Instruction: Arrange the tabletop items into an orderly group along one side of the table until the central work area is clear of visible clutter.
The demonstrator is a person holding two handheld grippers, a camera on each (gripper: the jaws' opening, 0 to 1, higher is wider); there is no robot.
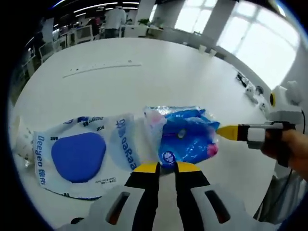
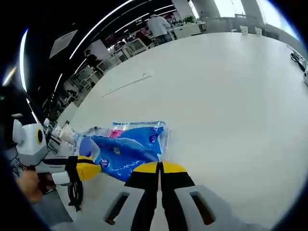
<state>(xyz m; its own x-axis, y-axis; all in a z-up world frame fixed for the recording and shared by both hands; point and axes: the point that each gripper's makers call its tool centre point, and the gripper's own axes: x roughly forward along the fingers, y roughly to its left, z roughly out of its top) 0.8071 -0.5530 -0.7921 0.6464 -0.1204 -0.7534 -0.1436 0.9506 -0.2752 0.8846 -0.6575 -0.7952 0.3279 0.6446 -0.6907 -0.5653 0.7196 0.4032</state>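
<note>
My left hand-held gripper has its jaws nearly together at the near edge of the blue crinkly packet on the white table, possibly nipping the film, though I cannot tell. My right hand-held gripper sits with its tips together at the packet's opposite edge, holding nothing that I can see. Just beside the packet lies the white-and-blue tissue pack. My worry is that slippery film slides out or tears if I pull from one corner, and a clumsy drag could shove the tissue pack further into the central area.
</note>
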